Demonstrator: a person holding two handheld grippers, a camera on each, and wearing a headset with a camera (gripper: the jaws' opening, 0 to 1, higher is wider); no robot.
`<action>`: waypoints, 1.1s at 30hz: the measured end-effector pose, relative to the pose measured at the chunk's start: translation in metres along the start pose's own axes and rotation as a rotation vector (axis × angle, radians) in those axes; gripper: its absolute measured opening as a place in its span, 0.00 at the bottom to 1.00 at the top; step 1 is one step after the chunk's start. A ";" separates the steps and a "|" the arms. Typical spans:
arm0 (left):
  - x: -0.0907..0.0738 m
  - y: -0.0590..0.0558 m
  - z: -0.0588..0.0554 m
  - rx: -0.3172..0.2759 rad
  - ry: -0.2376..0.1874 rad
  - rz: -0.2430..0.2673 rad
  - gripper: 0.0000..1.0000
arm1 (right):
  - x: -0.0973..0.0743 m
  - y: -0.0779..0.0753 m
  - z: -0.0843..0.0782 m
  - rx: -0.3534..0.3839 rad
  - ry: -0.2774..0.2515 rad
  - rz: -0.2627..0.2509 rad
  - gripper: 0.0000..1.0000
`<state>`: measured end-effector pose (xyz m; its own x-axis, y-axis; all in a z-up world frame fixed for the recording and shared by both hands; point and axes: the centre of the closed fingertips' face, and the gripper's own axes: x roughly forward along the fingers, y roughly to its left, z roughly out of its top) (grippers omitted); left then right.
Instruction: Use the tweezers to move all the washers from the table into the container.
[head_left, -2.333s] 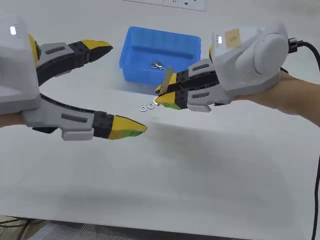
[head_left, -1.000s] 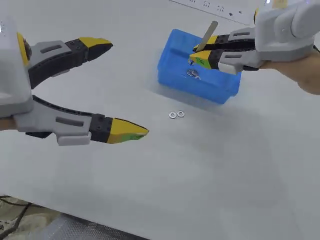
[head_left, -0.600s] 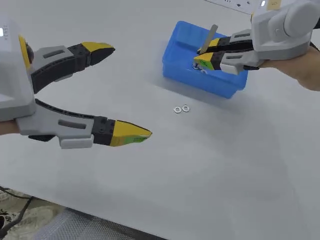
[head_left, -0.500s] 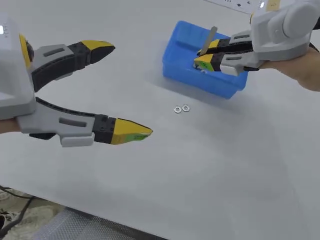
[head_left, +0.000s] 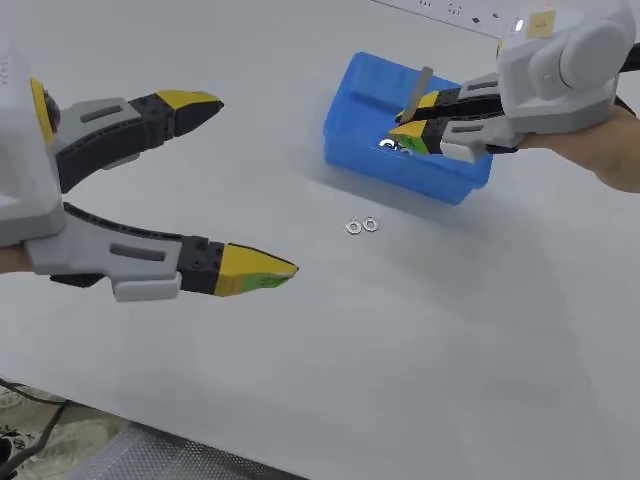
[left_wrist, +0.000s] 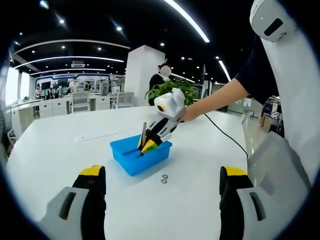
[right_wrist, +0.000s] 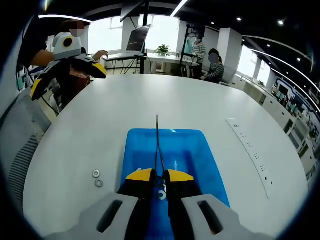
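Note:
My right gripper (head_left: 408, 128) is shut on grey metal tweezers (head_left: 421, 85) and hovers over the blue container (head_left: 352, 130). In the right gripper view the tweezers (right_wrist: 157, 145) run forward from the shut jaws above the container (right_wrist: 190, 160). Small washers (head_left: 389, 147) lie inside the container. Two washers (head_left: 362, 227) lie side by side on the white table, just in front of it; they also appear as washers (right_wrist: 97, 178) left of the container. My left gripper (head_left: 245, 185) is open and holds nothing, well left of the washers. The left gripper view looks toward the container (left_wrist: 131, 161) and the right gripper (left_wrist: 161, 131).
The white table (head_left: 420, 340) stretches wide around the container. A power strip (right_wrist: 251, 153) is set into the table beyond the container. People sit at the far side of the room, away from the work.
My right gripper has carried the tweezers from beside the table washers to above the container. The left gripper has stayed open in about the same place.

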<state>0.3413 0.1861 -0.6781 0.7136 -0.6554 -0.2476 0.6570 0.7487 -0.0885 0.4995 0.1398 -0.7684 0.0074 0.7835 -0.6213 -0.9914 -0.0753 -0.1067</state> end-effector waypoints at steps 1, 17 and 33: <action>0.000 0.001 0.000 0.001 0.000 0.001 1.00 | 0.000 0.000 0.000 -0.005 0.001 -0.001 0.10; 0.013 0.006 0.009 0.016 -0.005 -0.022 1.00 | -0.017 0.009 0.024 -0.050 -0.020 -0.019 0.08; 0.094 0.008 0.046 0.188 0.025 -0.183 0.69 | -0.039 0.026 0.035 -0.087 -0.001 -0.018 0.08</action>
<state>0.4251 0.1256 -0.6582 0.5739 -0.7738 -0.2680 0.8099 0.5847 0.0464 0.4689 0.1287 -0.7194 0.0247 0.7860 -0.6177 -0.9762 -0.1143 -0.1845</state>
